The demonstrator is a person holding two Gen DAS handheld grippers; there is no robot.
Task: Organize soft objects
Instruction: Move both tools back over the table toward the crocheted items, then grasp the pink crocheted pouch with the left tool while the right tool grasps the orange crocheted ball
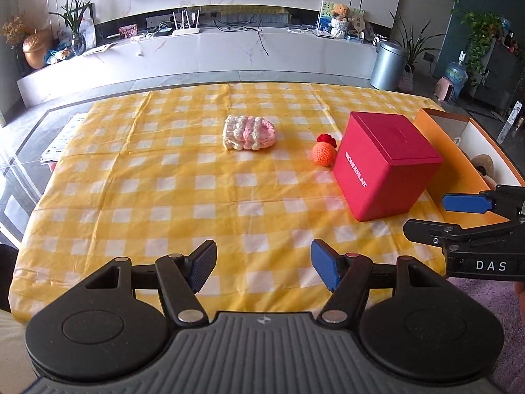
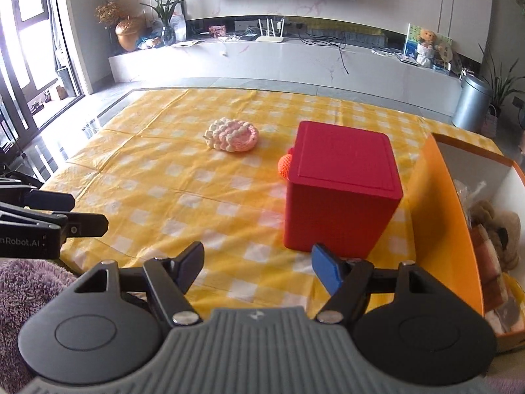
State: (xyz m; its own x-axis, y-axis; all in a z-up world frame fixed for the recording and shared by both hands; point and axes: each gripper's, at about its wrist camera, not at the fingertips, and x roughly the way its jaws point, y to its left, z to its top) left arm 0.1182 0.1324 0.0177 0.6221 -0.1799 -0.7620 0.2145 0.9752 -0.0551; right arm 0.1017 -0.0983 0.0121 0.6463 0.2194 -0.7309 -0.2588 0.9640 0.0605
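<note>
A pink and cream knitted piece [image 1: 248,132] [image 2: 232,135] lies at the middle of the yellow checked tablecloth [image 1: 164,197] [image 2: 164,177]. An orange crocheted ball [image 1: 323,153] with a red top sits against the left side of a red cube box [image 1: 385,169] [image 2: 341,187]; in the right wrist view the ball [image 2: 284,165] is mostly hidden behind it. An orange open box [image 1: 459,151] [image 2: 439,216] at the right holds a plush bear [image 2: 495,226]. My left gripper [image 1: 263,267] is open and empty above the near table edge. My right gripper [image 2: 257,267] is open and empty, near the red box.
My right gripper also shows at the right edge of the left wrist view [image 1: 436,216], and my left gripper at the left edge of the right wrist view [image 2: 78,213]. A purple fluffy fabric [image 2: 29,282] lies at the near edge. Papers [image 1: 62,138] stick out at the table's left.
</note>
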